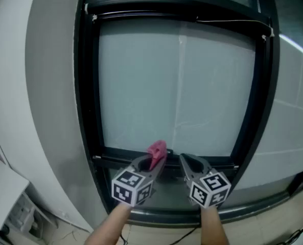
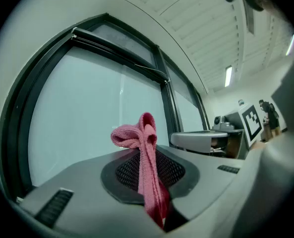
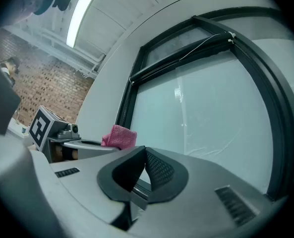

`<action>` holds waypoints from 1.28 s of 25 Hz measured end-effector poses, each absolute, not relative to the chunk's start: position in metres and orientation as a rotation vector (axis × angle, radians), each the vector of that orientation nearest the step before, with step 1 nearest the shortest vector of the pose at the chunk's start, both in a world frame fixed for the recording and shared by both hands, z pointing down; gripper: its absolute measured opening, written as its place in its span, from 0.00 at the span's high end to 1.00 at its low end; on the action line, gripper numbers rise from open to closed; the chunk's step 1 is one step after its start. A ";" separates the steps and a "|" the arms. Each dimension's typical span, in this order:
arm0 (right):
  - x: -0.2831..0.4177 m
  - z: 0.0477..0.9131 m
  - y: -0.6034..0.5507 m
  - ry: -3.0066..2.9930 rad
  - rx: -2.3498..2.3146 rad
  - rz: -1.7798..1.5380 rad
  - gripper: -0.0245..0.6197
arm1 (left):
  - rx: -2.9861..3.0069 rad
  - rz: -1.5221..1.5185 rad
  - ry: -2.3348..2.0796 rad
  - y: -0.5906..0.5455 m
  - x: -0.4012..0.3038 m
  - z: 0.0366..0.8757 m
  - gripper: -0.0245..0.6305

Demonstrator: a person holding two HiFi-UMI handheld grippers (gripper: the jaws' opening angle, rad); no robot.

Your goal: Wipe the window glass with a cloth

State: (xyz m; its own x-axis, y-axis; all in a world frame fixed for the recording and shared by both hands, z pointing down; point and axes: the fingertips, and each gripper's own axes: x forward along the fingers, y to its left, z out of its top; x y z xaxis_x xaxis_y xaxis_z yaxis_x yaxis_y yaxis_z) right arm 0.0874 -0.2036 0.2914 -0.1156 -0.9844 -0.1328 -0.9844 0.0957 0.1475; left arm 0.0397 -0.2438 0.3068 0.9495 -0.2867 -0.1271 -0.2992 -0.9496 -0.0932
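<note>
**Poised low, side by side**

Left gripper point(image 1: 158, 163) tilts up and rightward toward the window glass point(image 1: 177, 86). Its forearm is cut off at the bottom edge. Its jaws pinch a pink cloth point(image 2: 146, 167), and the bunched end stands above the tips, low before the pane. Contact with the glass is unclear. Right gripper point(image 1: 184, 161) sits just beside it, jaws pressed together with nothing between.

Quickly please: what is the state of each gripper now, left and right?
Left gripper: closed, holding the pink cloth.
Right gripper: closed, with nothing in it.
</note>
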 end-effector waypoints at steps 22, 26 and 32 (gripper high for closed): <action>0.148 0.266 -0.252 2.359 -2.005 0.396 0.98 | -2.937 0.201 0.512 -0.294 0.102 0.277 0.88; 0.173 0.257 -0.265 2.425 -1.916 0.416 0.98 | -2.908 0.213 0.594 -0.302 0.126 0.262 0.88; 0.200 0.235 -0.277 2.473 -1.850 0.449 0.98 | -2.864 0.219 0.703 -0.315 0.150 0.241 0.88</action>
